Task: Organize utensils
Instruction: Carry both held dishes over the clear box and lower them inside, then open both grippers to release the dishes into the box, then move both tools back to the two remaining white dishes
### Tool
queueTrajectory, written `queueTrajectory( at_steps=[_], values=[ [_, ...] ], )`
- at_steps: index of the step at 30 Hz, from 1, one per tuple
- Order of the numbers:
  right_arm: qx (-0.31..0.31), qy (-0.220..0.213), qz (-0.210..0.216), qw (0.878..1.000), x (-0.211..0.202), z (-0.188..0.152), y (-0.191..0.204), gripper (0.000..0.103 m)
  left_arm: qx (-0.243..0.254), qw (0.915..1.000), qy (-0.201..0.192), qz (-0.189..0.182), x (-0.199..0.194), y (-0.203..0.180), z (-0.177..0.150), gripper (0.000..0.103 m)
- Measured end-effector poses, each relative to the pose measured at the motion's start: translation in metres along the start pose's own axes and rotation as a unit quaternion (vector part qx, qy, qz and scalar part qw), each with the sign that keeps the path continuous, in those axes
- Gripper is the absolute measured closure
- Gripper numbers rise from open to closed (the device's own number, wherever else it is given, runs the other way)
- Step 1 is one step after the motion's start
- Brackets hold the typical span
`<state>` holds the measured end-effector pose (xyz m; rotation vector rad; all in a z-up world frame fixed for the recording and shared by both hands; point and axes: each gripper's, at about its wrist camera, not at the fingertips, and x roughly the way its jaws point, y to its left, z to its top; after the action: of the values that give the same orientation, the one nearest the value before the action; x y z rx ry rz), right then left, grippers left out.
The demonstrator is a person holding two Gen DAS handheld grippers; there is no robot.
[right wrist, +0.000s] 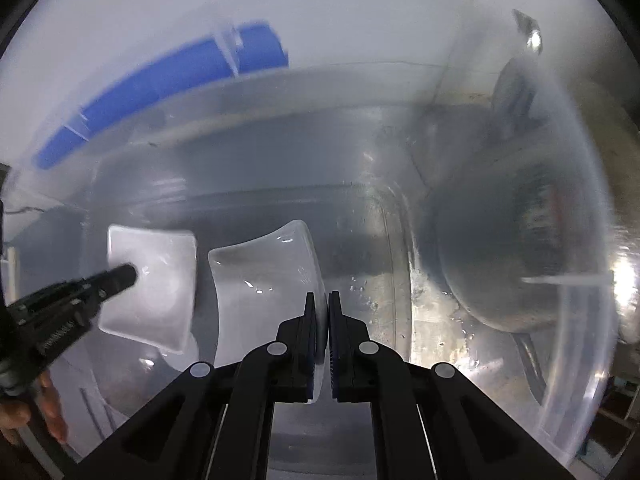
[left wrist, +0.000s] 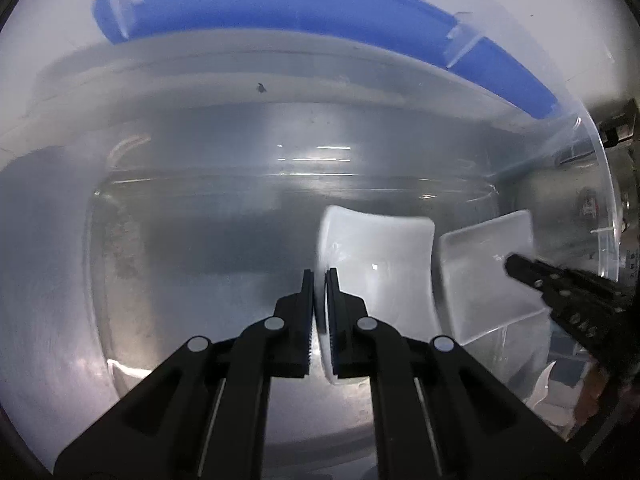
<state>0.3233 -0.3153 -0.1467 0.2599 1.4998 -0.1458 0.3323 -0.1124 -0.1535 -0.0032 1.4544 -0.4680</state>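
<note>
**Two white dishes held inside a clear bin**

I saw both hand-held grippers pointing down into a large clear plastic bin [left wrist: 592, 168], whose blue lid [left wrist: 280, 4] lay behind its far rim. My left hand-held gripper [left wrist: 320, 280] was pinching the edge of a square white dish [left wrist: 380, 264], its jaws nearly together on the thin rim; the dish stood tilted on edge. My right hand-held gripper [right wrist: 322, 300] was likewise clamped on the rim of a second white dish [right wrist: 264, 280], also held on edge. The two dishes sat just beside each other over the right part of the bin's floor as the left camera showed it — whether either touched the floor I could not tell.

From the right wrist view the other gripper [right wrist: 120, 276] appeared at left, in front of its dish [right wrist: 160, 272]. A dark rounded vessel [right wrist: 500, 248] showed, blurred, through the bin's right wall — I could not make out what it was.
</note>
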Motion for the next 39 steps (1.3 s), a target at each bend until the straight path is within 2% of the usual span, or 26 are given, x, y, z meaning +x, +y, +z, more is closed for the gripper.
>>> queueTrajectory(
  at_steps=[6, 8, 11, 13, 15, 17, 19, 20, 21, 22, 24, 26, 27, 29, 31, 34, 38, 39],
  values=[
    [-0.003, 0.003, -0.003, 1.0, 0.005, 0.006, 0.011, 0.096, 0.0, 1.0, 0.004, 0.008, 0.01, 0.012, -0.001, 0.094],
    [-0.006, 0.005, -0.007, 1.0, 0.006, 0.002, 0.002, 0.095, 0.003, 0.9999, 0.005, 0.011, 0.011, 0.01, 0.002, 0.093],
    [-0.006, 0.0, -0.006, 1.0, 0.004, 0.0, 0.011, 0.094, 0.015, 0.9995, -0.001, 0.026, 0.011, 0.003, 0.004, 0.093],
    [-0.01, -0.023, -0.009, 1.0, -0.017, -0.001, 0.005, 0.094, 0.014, 0.9993, -0.018, 0.031, 0.003, 0.0, 0.004, 0.093],
    [-0.022, -0.059, -0.011, 0.998, -0.046, -0.006, 0.008, 0.094, 0.01, 0.998, -0.056, 0.027, -0.019, 0.001, 0.002, 0.092],
    [-0.037, -0.098, -0.01, 0.994, -0.082, -0.013, 0.009, 0.094, 0.018, 0.9923, -0.117, 0.037, -0.061, -0.009, -0.003, 0.088],
    [-0.054, -0.142, -0.015, 0.988, -0.123, -0.025, 0.01, 0.084, 0.043, 0.9821, -0.176, 0.051, -0.105, -0.027, -0.013, 0.069],
    [-0.061, -0.167, -0.014, 0.984, -0.147, -0.035, 0.009, 0.069, 0.053, 0.9767, -0.2, 0.056, -0.124, -0.036, -0.019, 0.047],
    [-0.067, -0.193, -0.01, 0.979, -0.171, -0.048, 0.006, 0.059, 0.064, 0.9696, -0.229, 0.057, -0.147, -0.046, -0.028, 0.036],
    [-0.075, -0.215, -0.009, 0.974, -0.19, -0.061, 0.004, 0.058, 0.077, 0.959, -0.268, 0.052, -0.175, -0.06, -0.043, 0.036],
    [-0.092, -0.25, -0.013, 0.964, -0.222, -0.092, -0.003, 0.058, 0.098, 0.9429, -0.314, 0.054, -0.218, -0.086, -0.076, 0.035],
    [-0.104, -0.278, -0.015, 0.955, -0.245, -0.129, -0.017, 0.057, 0.106, 0.9334, -0.339, 0.05, -0.239, -0.11, -0.106, 0.031],
    [-0.108, -0.286, -0.018, 0.952, -0.253, -0.152, -0.026, 0.052, 0.112, 0.9277, -0.353, 0.045, -0.247, -0.123, -0.129, 0.029],
    [-0.113, -0.29, -0.023, 0.95, -0.251, -0.184, -0.042, 0.051, 0.124, 0.9237, -0.359, 0.051, -0.247, -0.143, -0.158, 0.029],
    [-0.116, -0.285, -0.033, 0.951, -0.243, -0.212, -0.06, 0.051, 0.142, 0.924, -0.351, 0.055, -0.236, -0.166, -0.191, 0.029],
    [-0.112, -0.264, -0.045, 0.957, -0.223, -0.245, -0.086, 0.051, 0.158, 0.9326, -0.318, 0.063, -0.205, -0.193, -0.233, 0.029],
    [-0.104, -0.209, -0.03, 0.972, -0.181, -0.279, -0.119, 0.051, 0.133, 0.9532, -0.267, 0.049, -0.155, -0.216, -0.279, 0.029],
    [-0.103, -0.192, -0.03, 0.976, -0.168, -0.288, -0.128, 0.051, 0.123, 0.9615, -0.241, 0.051, -0.134, -0.22, -0.289, 0.029]
  ],
)
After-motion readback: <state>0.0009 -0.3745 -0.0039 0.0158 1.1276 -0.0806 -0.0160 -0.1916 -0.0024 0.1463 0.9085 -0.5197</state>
